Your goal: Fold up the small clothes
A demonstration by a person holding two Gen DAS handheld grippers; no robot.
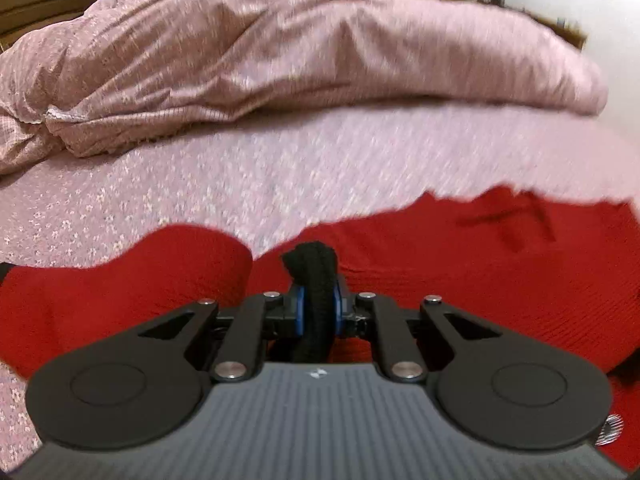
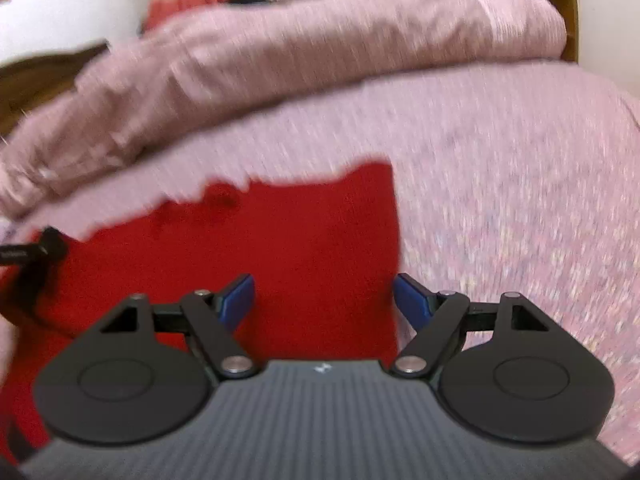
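On bedsheet [image 1: 200,184]: left claw [image 1: 318,312] pinches black trim of red garment [image 1: 460,280]; right claw [image 2: 324,300] gapes above.

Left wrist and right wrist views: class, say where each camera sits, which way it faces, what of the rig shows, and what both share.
Left wrist: sits behind the left gripper, facing forward and down over the red garment; its fingers pinch a black trim.
Right wrist: sits behind the right gripper, open above the same garment's right edge.
Shared: red garment, pink bedspread, rumpled quilt.
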